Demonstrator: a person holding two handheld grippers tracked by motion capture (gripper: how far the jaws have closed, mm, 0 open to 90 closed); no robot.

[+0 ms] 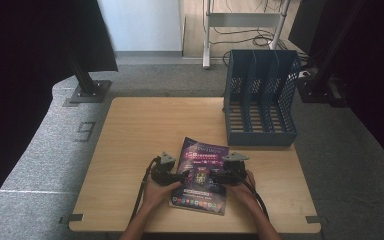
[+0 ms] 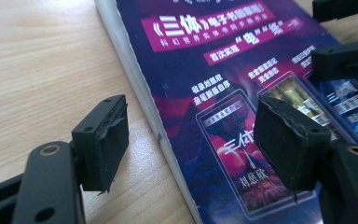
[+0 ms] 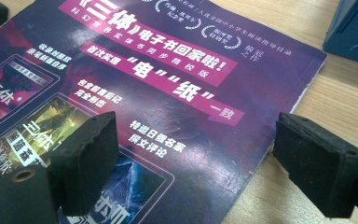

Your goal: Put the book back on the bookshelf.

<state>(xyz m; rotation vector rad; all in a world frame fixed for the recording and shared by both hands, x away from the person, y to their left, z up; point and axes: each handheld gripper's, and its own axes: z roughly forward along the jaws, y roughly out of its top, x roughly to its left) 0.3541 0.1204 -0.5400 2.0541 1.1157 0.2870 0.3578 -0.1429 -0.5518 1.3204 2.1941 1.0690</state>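
Two forearms are reaching in, each hand holding a black two-jaw gripper. Left gripper point(image 1: 182, 176) and right gripper point(image 1: 214, 176), jaws apart, are straddling opposite long edges of the purple glossy paperback book point(image 1: 201, 172) lying flat on the wooden table point(image 1: 130, 130).

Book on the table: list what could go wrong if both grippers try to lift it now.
1. The book lies flat on the table; each open gripper, left gripper and right gripper, straddles one edge, so a jaw may jam on the wood.
2. Only the soft cover might get pinched and bend.
3. The file rack stands close behind; a swing could hit it.
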